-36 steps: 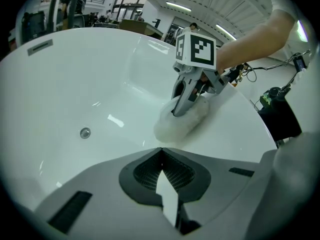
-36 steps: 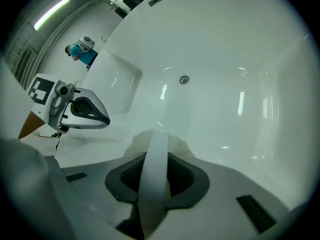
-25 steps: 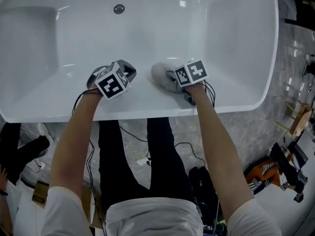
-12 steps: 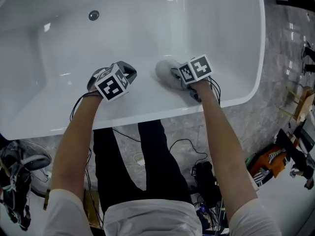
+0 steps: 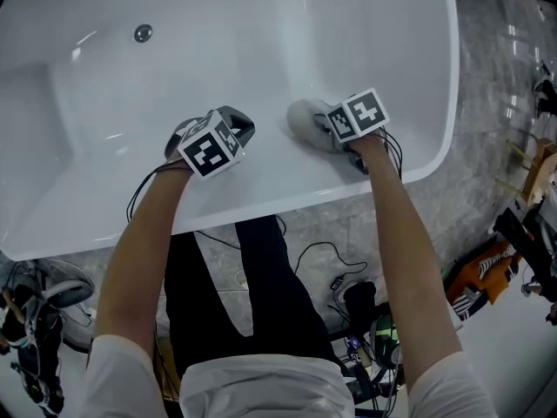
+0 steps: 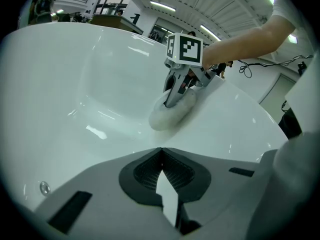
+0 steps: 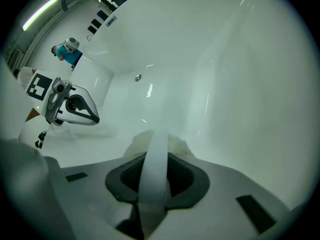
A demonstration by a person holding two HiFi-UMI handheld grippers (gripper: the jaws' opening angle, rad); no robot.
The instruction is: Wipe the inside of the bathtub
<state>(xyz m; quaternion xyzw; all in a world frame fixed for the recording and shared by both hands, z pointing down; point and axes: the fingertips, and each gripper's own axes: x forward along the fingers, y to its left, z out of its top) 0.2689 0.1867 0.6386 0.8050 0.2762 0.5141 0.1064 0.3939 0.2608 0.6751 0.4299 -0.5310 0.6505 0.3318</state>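
The white bathtub (image 5: pixel 261 24) fills the top of the head view, seen from above its near rim (image 5: pixel 261 200). My right gripper (image 5: pixel 318 125) is shut on the strap of a pale grey wiping cloth (image 5: pixel 301 117), which presses on the tub's near inner slope. The right gripper view shows that white strap (image 7: pixel 155 169) between the jaws and the cloth (image 7: pixel 150 140) just beyond. My left gripper (image 5: pixel 231 122) rests on the same slope to the cloth's left. Its jaws meet at their tips with nothing held (image 6: pixel 161 151). The left gripper view shows the cloth (image 6: pixel 170 115) under the right gripper (image 6: pixel 172 96).
The drain (image 5: pixel 142 33) lies at the far left of the tub floor. Below the rim are the person's legs in black trousers (image 5: pixel 261 294), cables (image 5: pixel 322 255) and bags (image 5: pixel 361 307) on a grey floor. An orange object (image 5: pixel 479 273) lies at the right.
Both grippers have slid to the right along the tub's near slope, away from the drain. The cloth has gone with the right gripper. The head view has swung right.
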